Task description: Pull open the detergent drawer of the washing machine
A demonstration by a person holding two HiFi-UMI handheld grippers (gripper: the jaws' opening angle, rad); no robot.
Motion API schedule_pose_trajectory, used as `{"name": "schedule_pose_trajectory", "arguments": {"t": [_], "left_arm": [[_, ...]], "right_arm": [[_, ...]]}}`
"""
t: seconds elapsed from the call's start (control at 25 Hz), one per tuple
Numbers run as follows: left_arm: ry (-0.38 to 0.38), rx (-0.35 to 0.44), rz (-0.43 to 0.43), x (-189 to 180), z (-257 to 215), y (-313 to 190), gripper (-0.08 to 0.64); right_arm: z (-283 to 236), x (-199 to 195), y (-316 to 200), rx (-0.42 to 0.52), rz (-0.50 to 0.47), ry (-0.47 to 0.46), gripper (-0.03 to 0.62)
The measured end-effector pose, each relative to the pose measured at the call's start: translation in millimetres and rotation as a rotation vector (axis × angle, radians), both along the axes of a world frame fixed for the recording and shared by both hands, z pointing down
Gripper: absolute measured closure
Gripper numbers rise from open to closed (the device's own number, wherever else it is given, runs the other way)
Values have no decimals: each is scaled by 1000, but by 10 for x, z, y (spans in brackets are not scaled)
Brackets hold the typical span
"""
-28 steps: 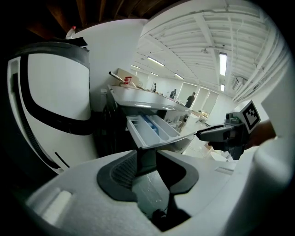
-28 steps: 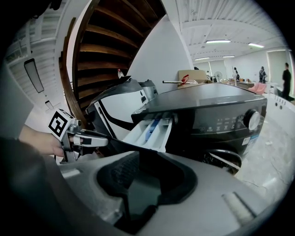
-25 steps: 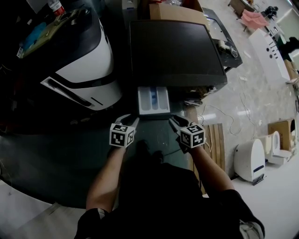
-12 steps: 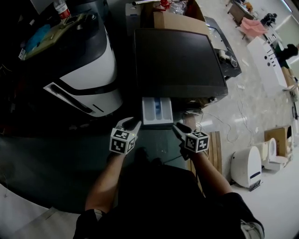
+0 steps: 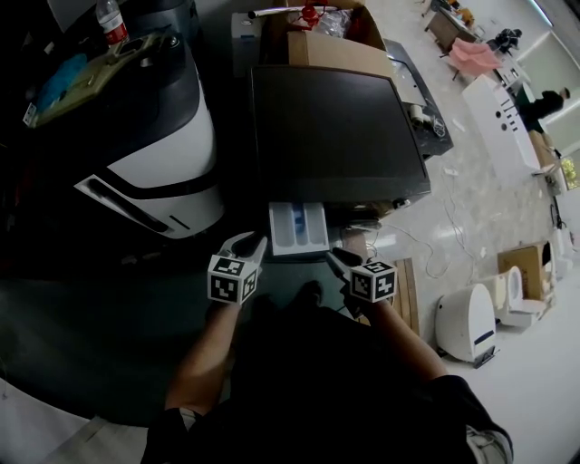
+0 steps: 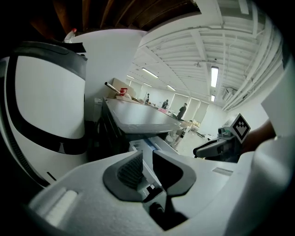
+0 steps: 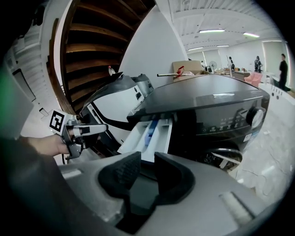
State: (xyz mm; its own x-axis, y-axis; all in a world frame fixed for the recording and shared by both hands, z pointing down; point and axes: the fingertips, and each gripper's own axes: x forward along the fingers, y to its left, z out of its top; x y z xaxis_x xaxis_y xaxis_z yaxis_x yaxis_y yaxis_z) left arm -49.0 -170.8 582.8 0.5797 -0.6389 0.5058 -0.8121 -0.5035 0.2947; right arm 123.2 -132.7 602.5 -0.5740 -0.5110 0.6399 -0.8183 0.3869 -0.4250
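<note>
The dark washing machine (image 5: 335,127) stands ahead with its white detergent drawer (image 5: 297,227) pulled out; a blue insert shows inside. My left gripper (image 5: 247,245) hovers just off the drawer's front left corner, my right gripper (image 5: 338,258) off its front right corner. Neither touches it. In the left gripper view the jaws (image 6: 147,167) have just been closing to a narrow gap with nothing between them, the drawer (image 6: 145,146) beyond. In the right gripper view the jaws (image 7: 147,169) have also been closing and are empty, with the drawer (image 7: 150,133) ahead and the left gripper (image 7: 80,131) at the left.
A white-and-black machine (image 5: 154,136) stands close on the left with a bottle (image 5: 109,18) on top. Cardboard boxes (image 5: 335,41) sit behind the washer. A wooden pallet (image 5: 406,281), cables and a small white appliance (image 5: 467,317) lie on the floor to the right.
Both grippers have drawn back a little from the drawer's front and their jaws have narrowed. The drawer stays pulled out.
</note>
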Motion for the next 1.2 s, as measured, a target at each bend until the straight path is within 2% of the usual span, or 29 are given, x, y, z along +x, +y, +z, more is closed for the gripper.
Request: {"name": "schedule_pose_trajectory", "arguments": {"t": [0.08, 0.28, 0.6, 0.8, 0.92, 1.08, 1.2], "left_arm": [[3, -5, -4, 24, -31, -46, 489], [-5, 10, -39, 71, -175, -181, 500], [-43, 56, -162, 314, -564, -522, 517], [-47, 113, -262, 636, -900, -794, 520], [-62, 150, -313, 805, -1077, -923, 523], [-96, 191, -351, 979, -1313, -1085, 526], [-107, 236, -362, 1063, -1535, -1179, 529]], "right_arm": [[12, 44, -40, 11, -16, 21, 502], [-34, 156, -221, 104, -102, 74, 505], [-464, 459, -685, 231, -176, -8, 533], [-742, 807, -981, 338, -270, -2, 560], [-889, 996, -1156, 380, -304, -30, 575], [-1147, 1203, -1421, 413, -324, -66, 589], [-1463, 1234, -1619, 474, -344, -102, 589]]}}
